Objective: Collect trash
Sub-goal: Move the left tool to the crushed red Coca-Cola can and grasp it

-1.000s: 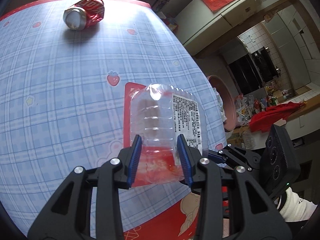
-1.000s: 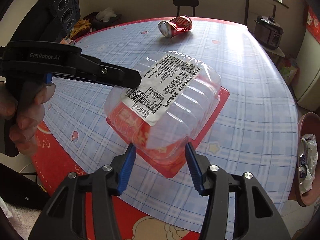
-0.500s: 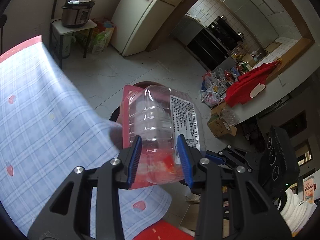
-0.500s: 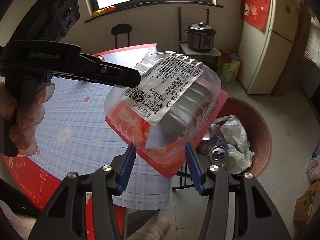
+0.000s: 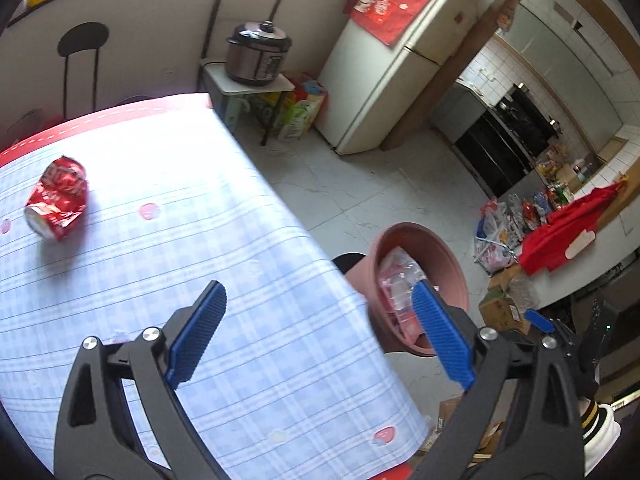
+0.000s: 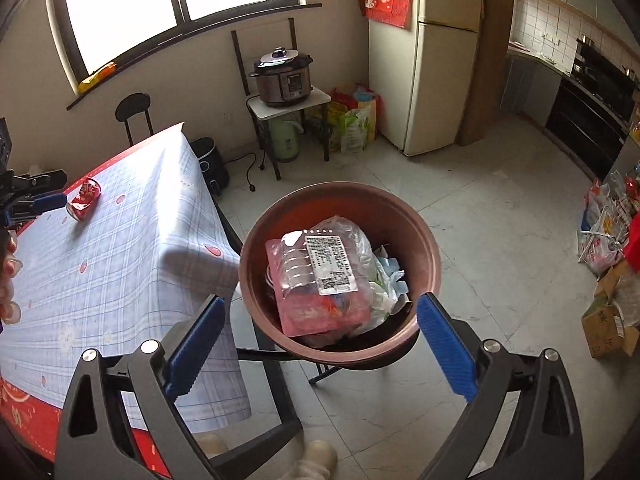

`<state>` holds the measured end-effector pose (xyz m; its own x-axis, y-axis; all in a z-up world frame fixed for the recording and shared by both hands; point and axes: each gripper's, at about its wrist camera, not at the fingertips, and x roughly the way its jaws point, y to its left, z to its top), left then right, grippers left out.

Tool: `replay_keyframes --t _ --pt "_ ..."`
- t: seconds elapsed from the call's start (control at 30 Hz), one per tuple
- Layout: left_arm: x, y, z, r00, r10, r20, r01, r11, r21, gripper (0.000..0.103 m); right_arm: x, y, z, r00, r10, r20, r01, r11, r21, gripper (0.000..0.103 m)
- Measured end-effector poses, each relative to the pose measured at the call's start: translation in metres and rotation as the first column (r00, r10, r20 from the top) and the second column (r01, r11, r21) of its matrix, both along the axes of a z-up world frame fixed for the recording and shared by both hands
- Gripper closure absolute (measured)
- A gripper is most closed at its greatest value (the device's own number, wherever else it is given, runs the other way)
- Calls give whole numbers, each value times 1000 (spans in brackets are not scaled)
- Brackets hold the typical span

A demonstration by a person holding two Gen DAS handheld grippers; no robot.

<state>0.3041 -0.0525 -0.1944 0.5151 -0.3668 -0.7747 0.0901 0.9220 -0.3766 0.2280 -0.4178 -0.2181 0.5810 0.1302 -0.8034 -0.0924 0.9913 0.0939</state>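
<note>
Both grippers have just been opening, and nothing is sitting between their blue pads now: the right gripper (image 6: pixel 318 344) is hanging wide apart directly above the brown basin (image 6: pixel 434 264), the left gripper (image 5: pixel 320 332) gaping over the table edge beside that basin. The clear plastic tray (image 6: pixel 320 276), carried by both a second ago, is lying inside the basin on other rubbish, so that piece is done. Well beyond the basin, the crushed red can (image 5: pixel 56 204) is waiting on the checked tablecloth (image 5: pixel 240 264), likely next.

Window daylight, tablecloth glare, fisheye warp
</note>
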Motion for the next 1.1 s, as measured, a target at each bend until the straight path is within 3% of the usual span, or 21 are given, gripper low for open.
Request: replay_keyframes --t 0.13,0.33,0.53,0.67,0.8,0.93,1.1 --pt "-12 74 -2 994 106 -4 -106 994 39 10 13 36 -2 1000 30 -8 -30 1000 9 8" --pt "-27 183 -5 962 274 5 -274 959 70 10 40 95 -6 996 78 -37 -77 996 44 8" --pt "-26 258 -23 927 375 -20 -375 927 21 10 76 173 -15 981 182 -68 -180 983 35 8" --pt "-7 284 -51 891 447 -84 -454 885 -104 11 103 220 -26 969 229 -98 -229 973 16 8" --pt "18 288 -79 843 509 -174 -537 812 -228 19 129 256 -32 958 261 -122 -263 965 -2 9" --pt "40 287 -98 803 547 -238 -595 764 -250 23 143 276 -30 952 278 -124 -283 959 -21 9" --pt "59 281 -109 777 573 -261 -626 747 -224 25 148 277 -32 956 263 -133 -269 963 -29 9"
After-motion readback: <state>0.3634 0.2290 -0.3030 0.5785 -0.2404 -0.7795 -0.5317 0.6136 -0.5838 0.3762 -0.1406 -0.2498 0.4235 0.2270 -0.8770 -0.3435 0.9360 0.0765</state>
